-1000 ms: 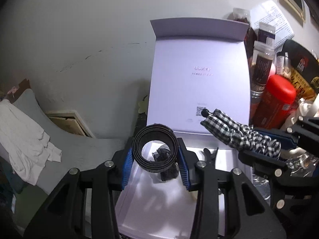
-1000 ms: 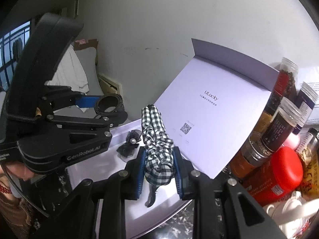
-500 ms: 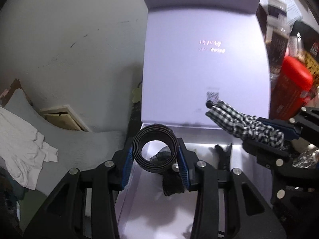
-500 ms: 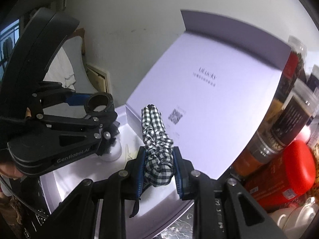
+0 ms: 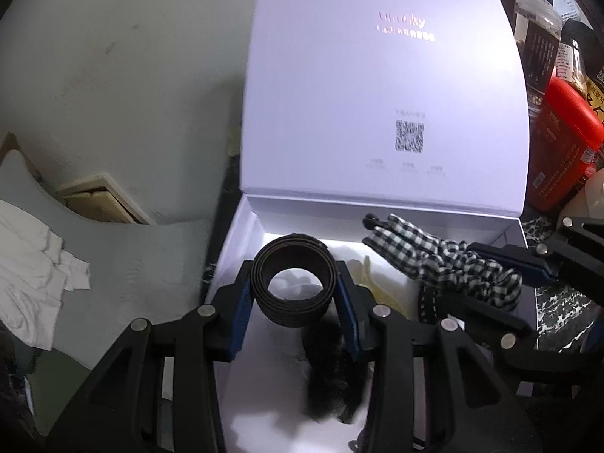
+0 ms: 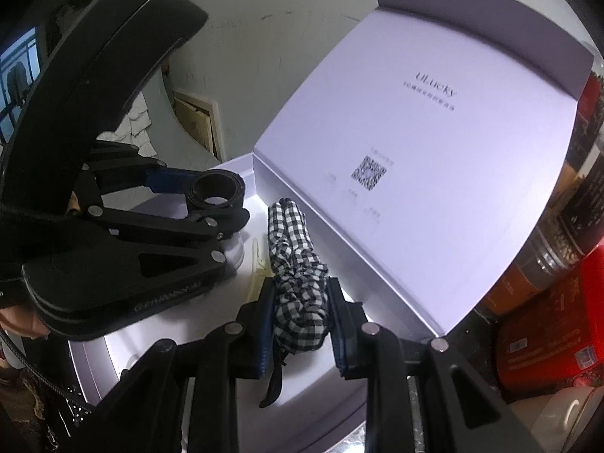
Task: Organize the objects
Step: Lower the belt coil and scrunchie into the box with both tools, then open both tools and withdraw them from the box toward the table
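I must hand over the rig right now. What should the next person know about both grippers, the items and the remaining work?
Left gripper: shut on the rolled black belt, held above the open white box.
Right gripper: shut on the checked hair tie, also over the box.
Already lying in the box: a black fluffy item and a pale clip.
Done: both items are picked up.
Left: set them down inside the box and release.

The box (image 5: 241, 234) and its raised lid (image 5: 385, 87) are pale lavender-white, the lid bearing a black square code (image 5: 409, 136) and pinkish lettering. The rolled belt (image 5: 293, 283) is dark brown-black. The cloth (image 5: 445, 260) is a black-and-white check. Both grippers are black with blue pads (image 5: 241, 313). The canister (image 5: 562, 151) is red, the wall (image 5: 132, 56) grey-white.
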